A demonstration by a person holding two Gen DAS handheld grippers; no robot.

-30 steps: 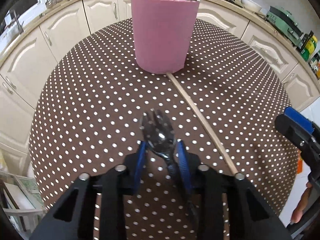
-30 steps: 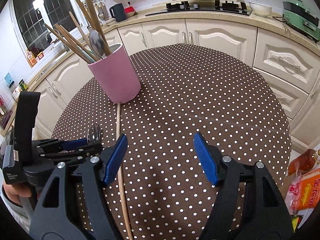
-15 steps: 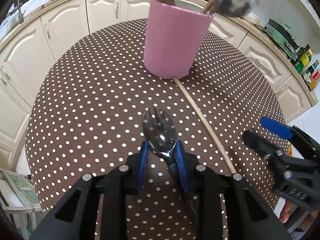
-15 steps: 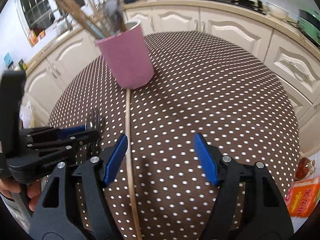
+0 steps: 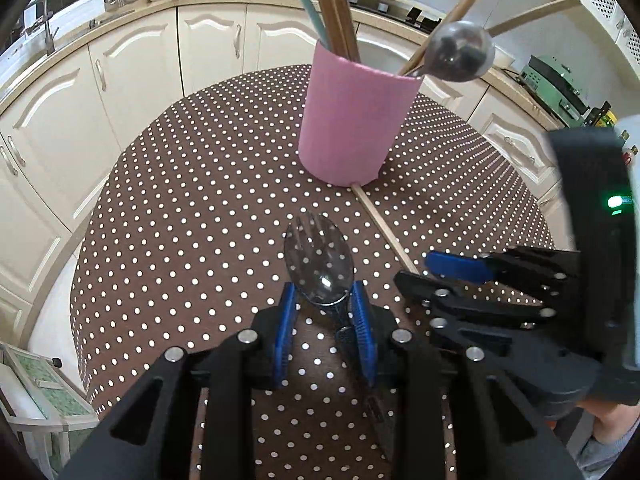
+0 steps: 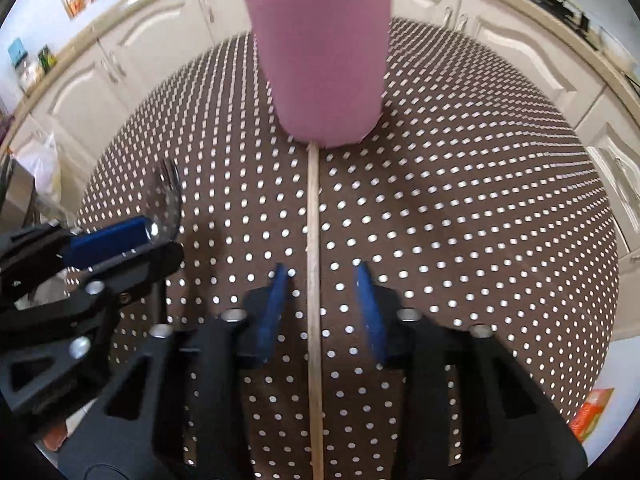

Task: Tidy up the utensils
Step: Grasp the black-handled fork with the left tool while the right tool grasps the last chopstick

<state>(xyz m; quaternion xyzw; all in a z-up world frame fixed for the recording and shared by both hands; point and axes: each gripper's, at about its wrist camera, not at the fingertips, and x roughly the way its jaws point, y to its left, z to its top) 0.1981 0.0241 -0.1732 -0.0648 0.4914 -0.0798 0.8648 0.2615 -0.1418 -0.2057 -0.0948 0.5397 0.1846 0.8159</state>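
Straddling the wooden stick (image 6: 313,280) on the table (image 6: 480,200), the right claw (image 6: 322,300) has narrowed but remains apart; the left claw (image 5: 324,312) stays clamped on the spork (image 5: 319,258), bound for the pink cup (image 5: 354,120).

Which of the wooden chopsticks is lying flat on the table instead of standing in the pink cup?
The lone chopstick between the right gripper's fingers; the others stand in the pink cup.

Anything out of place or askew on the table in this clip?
One wooden chopstick lies loose on the dotted tablecloth, one end at the base of the pink holder that holds the other utensils. The right gripper, jaws open, straddles it. Nothing looks spilled or damaged.
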